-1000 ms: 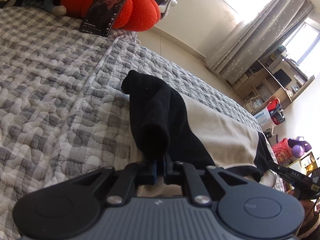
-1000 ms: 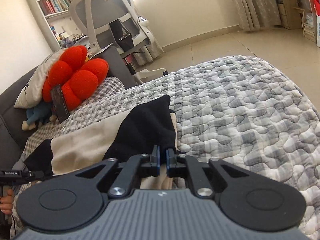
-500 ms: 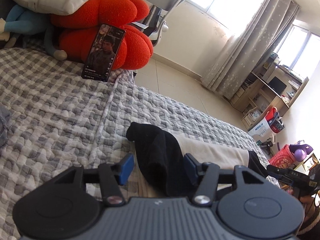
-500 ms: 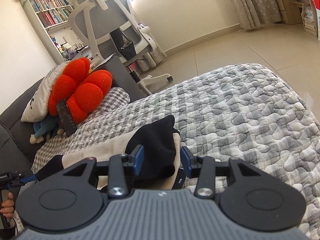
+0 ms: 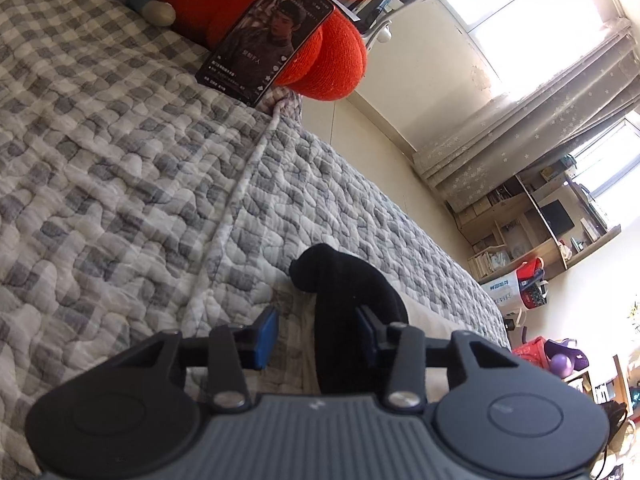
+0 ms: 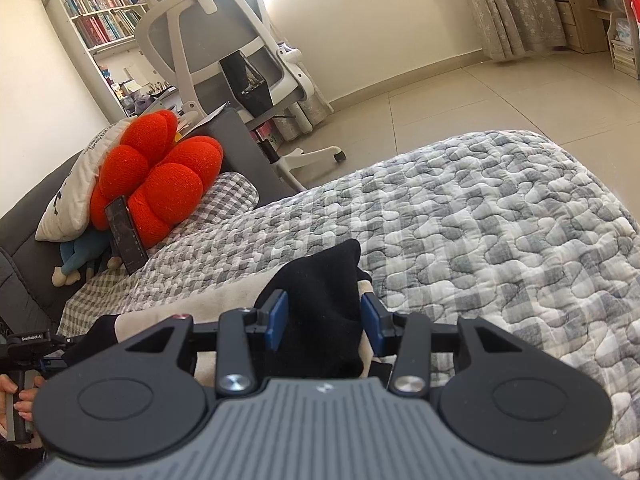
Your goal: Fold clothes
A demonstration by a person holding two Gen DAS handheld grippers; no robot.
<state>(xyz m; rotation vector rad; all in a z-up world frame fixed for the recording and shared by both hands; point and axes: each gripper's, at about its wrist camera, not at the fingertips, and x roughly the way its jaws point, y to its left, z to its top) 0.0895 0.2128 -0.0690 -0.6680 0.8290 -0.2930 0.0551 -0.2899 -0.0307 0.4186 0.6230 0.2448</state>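
Observation:
A cream top with black sleeves lies on the grey checked quilt (image 5: 120, 200). In the left wrist view a folded black sleeve (image 5: 340, 304) lies over the cream body (image 5: 432, 320). My left gripper (image 5: 316, 334) is open around this sleeve and its jaws are closing; the left pad stands clear of the cloth. In the right wrist view the other black sleeve (image 6: 320, 280) lies on the cream body (image 6: 216, 304). It sits loose between the parted blue pads of my right gripper (image 6: 324, 322), which is open.
A red flower cushion (image 6: 156, 176) with a phone (image 6: 126, 236) leaning on it sits at the head of the bed (image 6: 500, 220). Behind it stand a white office chair (image 6: 224, 48) and a bookshelf (image 6: 104, 24). A hand (image 6: 18, 396) holds the other gripper's handle at lower left.
Both grippers, shut on the black sleeves a second ago, have opened and let them drop onto the cream body. The left view has shifted and rolled, and its jaws have narrowed again.

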